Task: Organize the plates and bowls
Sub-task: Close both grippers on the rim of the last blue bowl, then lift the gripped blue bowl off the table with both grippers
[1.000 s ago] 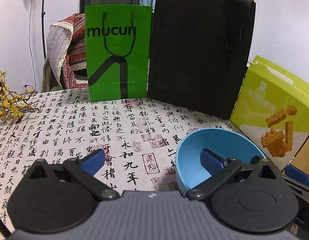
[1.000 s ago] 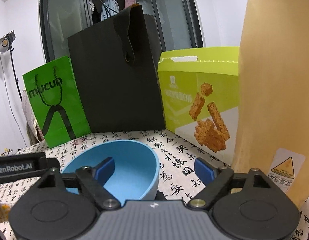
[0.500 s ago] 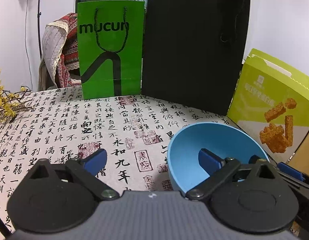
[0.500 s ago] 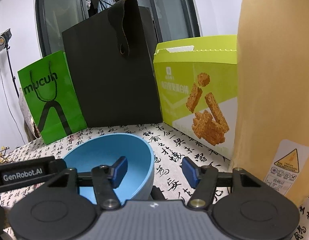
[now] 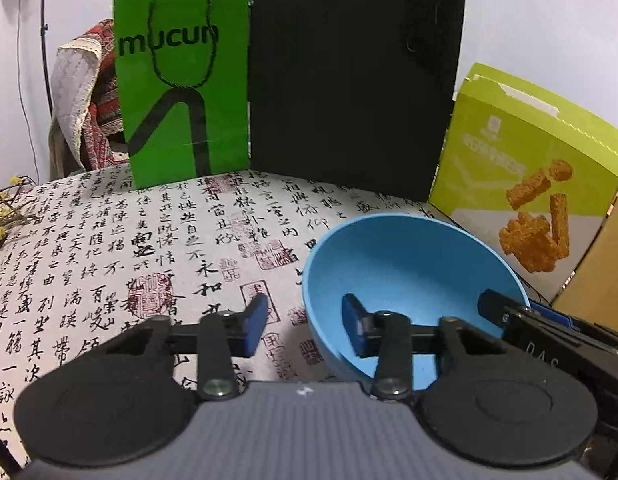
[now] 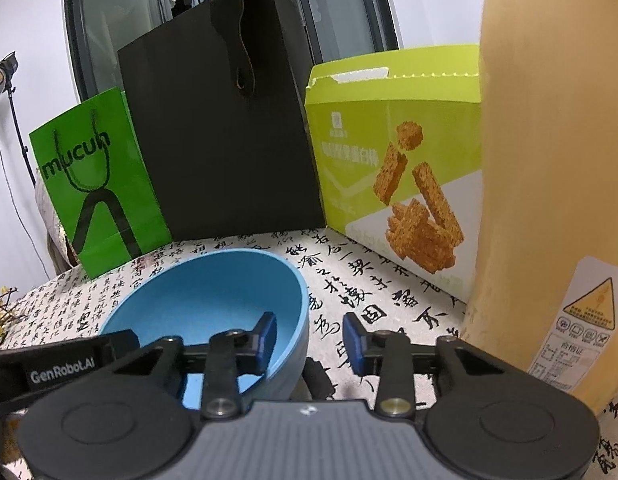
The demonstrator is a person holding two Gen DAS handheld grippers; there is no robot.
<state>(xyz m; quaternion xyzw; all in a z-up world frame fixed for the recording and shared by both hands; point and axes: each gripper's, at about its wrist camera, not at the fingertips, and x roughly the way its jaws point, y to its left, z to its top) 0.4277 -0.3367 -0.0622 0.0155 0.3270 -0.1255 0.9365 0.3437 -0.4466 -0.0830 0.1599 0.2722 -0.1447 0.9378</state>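
One blue bowl (image 5: 409, 264) on the tablecloth (image 5: 109, 248), both grippers just closing over opposite rims, left gripper (image 5: 305, 326) and right gripper (image 6: 309, 338); pad contact unclear, bowl's near edge hidden.

One blue bowl (image 5: 409, 264), two paper bags (image 5: 181, 80) (green, black), one snack box (image 5: 525, 176).

Bare tablecloth (image 5: 109, 248) lies open to the left of the blue bowl (image 5: 405, 264). The far edge is walled by a green bag (image 5: 181, 80), a black bag (image 5: 349, 80) and a snack box (image 5: 521, 184); a tall tan package (image 6: 549, 160) blocks the right side
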